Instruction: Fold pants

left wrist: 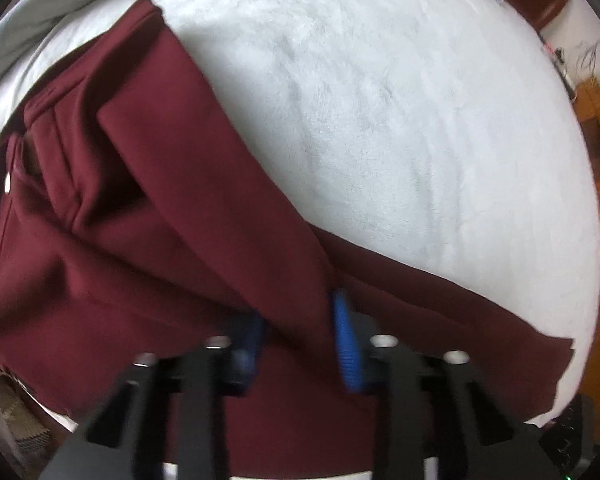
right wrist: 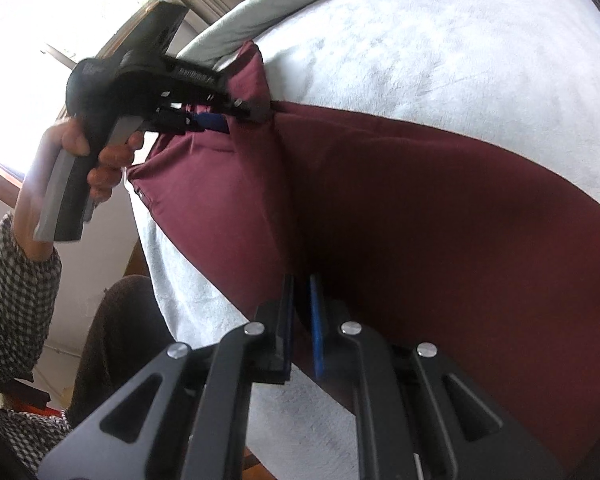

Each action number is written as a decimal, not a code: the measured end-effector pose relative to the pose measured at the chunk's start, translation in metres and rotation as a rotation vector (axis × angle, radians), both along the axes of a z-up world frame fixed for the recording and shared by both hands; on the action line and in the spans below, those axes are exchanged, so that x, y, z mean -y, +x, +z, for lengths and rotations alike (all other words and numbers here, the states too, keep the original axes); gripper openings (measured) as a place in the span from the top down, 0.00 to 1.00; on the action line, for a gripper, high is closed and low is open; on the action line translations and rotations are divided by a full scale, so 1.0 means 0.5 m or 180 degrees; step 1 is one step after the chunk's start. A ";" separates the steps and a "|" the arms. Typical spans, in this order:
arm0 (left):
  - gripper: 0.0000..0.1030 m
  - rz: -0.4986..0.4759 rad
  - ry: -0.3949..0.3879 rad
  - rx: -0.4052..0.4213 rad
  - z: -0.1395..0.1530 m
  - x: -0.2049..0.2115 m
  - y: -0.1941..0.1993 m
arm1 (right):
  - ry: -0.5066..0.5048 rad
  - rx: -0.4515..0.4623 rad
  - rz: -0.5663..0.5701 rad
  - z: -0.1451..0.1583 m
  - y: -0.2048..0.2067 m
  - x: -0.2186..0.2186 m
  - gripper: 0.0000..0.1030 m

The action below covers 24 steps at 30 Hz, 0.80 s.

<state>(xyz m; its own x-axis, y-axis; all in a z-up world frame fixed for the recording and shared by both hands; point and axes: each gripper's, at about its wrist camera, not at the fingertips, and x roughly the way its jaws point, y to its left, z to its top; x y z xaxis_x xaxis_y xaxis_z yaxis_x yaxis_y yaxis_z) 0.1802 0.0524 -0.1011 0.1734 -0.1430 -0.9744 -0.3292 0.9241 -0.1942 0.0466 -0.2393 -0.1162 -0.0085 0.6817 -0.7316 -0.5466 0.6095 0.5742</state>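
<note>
Left wrist view shows the left hand-held gripper (left wrist: 300,332) clenched on the maroon pants (left wrist: 148,220) near the bed (left wrist: 380,100) edge, the right hand-held gripper (right wrist: 300,324) likewise pinching them.

Pants (left wrist: 148,240): matt maroon cloth, smooth knit. Bed (left wrist: 380,120) cover: white fleecy cloth, napped and rough. Left claw (left wrist: 300,340): matt black plastic, ribbed blue pads, shiny metal pins. Sleeve (right wrist: 16,304): checked woven cloth.

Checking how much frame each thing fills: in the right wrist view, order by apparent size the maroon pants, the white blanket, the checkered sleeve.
1. White blanket and maroon pants: similar spans, too close to rank.
2. Checkered sleeve: smallest.
</note>
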 end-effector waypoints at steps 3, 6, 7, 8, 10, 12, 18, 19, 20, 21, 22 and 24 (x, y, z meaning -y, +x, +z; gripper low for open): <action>0.85 0.0084 -0.0068 0.0140 0.015 -0.012 -0.046 | 0.0077 -0.0015 -0.0026 0.011 0.003 0.011 0.93; 0.86 0.0137 -0.0059 0.0294 0.035 -0.018 -0.107 | 0.0096 -0.0006 -0.0008 0.020 0.003 0.019 0.93; 0.86 0.0184 -0.0068 0.0355 0.041 -0.022 -0.136 | 0.0096 -0.0005 0.0009 0.022 -0.001 0.018 0.93; 0.86 0.0230 -0.0068 0.0416 0.046 -0.025 -0.170 | 0.0090 0.0004 0.0042 0.024 -0.007 0.018 0.93; 0.86 0.0302 -0.0042 0.0516 0.045 -0.035 -0.216 | 0.0076 0.0001 0.0104 0.023 -0.014 0.014 0.93; 0.90 0.0303 0.0109 0.0624 0.043 -0.029 -0.273 | 0.0011 -0.0022 0.0157 0.017 -0.023 0.009 0.92; 0.91 0.0349 -0.0004 0.0353 -0.045 -0.068 -0.322 | -0.0138 -0.0234 0.0114 -0.022 -0.025 0.003 0.87; 0.91 0.0365 -0.0041 0.0399 -0.036 -0.075 -0.322 | -0.0111 -0.0220 0.0098 -0.015 -0.025 0.010 0.85; 0.91 0.0363 -0.0076 0.0461 -0.023 -0.077 -0.323 | -0.0082 -0.0187 0.0071 -0.004 -0.024 0.016 0.83; 0.91 0.0375 -0.0128 0.0533 -0.006 -0.079 -0.324 | -0.0062 -0.0142 0.0050 0.010 -0.029 0.020 0.77; 0.80 0.0376 -0.0189 0.0579 0.006 -0.079 -0.324 | -0.0044 -0.0073 0.0036 0.024 -0.034 0.020 0.61; 0.34 0.0322 -0.0269 0.0663 0.037 -0.068 -0.310 | -0.0005 0.0141 0.0053 0.057 -0.040 0.011 0.45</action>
<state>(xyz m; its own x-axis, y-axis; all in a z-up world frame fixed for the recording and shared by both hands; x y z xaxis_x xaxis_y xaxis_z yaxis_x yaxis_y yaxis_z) 0.0251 0.0865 -0.0828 0.3869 -0.1943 -0.9014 -0.3638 0.8661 -0.3429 0.0269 -0.2447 -0.0878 0.0127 0.6805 -0.7327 -0.5816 0.6011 0.5482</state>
